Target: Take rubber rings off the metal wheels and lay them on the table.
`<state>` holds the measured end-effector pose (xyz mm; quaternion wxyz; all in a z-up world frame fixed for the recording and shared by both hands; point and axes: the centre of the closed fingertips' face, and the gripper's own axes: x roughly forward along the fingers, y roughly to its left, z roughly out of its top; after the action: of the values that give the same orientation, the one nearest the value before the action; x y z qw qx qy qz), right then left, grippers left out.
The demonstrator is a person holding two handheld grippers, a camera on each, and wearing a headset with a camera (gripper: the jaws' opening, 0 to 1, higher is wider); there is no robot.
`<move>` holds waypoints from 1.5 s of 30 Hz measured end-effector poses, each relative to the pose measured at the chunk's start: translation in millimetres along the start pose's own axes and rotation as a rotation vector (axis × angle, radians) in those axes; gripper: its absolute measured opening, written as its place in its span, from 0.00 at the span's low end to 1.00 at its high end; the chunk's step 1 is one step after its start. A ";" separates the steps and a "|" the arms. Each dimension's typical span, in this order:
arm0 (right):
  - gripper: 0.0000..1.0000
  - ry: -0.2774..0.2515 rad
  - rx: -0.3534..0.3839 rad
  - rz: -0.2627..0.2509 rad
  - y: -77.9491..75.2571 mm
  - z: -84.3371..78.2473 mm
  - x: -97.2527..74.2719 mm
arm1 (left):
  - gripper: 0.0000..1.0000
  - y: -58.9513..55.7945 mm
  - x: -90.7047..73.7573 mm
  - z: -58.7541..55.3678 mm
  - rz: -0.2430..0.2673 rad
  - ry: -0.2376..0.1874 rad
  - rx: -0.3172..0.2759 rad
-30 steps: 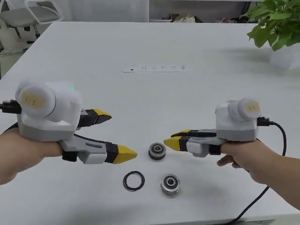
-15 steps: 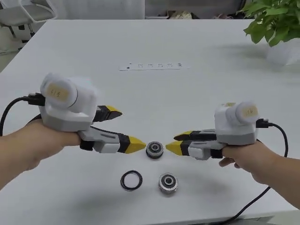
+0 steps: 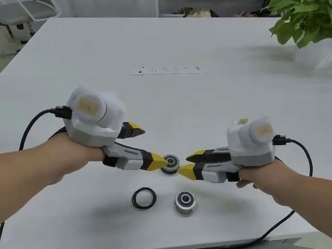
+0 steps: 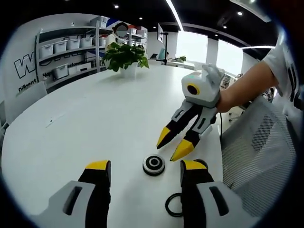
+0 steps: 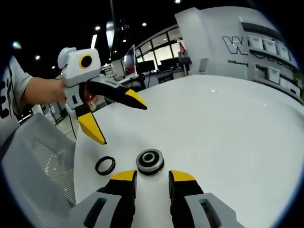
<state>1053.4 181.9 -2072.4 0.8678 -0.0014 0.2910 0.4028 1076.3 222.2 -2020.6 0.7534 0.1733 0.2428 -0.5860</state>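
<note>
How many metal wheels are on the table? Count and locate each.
2. One wheel lies between the left claw and right claw; the second wheel nearer the person, beside the rubber ring.

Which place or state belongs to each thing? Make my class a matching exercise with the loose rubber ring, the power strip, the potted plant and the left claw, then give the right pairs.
Things
1. loose rubber ring
2. power strip
3. potted plant
4. left claw

Places or states
A. at the far right corner of the table
B. jaws wide open, one tip beside a metal wheel
C. lying flat, just left of the nearest wheel
D. mid-table, far from the person

Pairs: 1-C; 2-D; 3-A; 4-B
</note>
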 end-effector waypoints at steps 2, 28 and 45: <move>0.24 0.005 -0.004 0.003 0.2 -1.8 1.7 | 0.54 -1.6 3.7 -2.6 -0.012 0.007 -0.005; 0.21 0.024 -0.047 0.020 5.9 -6.2 13.1 | 0.33 -16.2 36.6 -19.2 -0.080 0.060 -0.018; 0.21 0.025 -0.048 0.017 6.1 -7.9 11.7 | 0.19 -20.8 48.4 -22.2 -0.098 0.083 0.018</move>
<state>1051.1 192.3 -2083.5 0.8604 -0.0249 0.2920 0.4170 1062.0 190.4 -2065.9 0.7115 0.1922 0.2769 -0.6165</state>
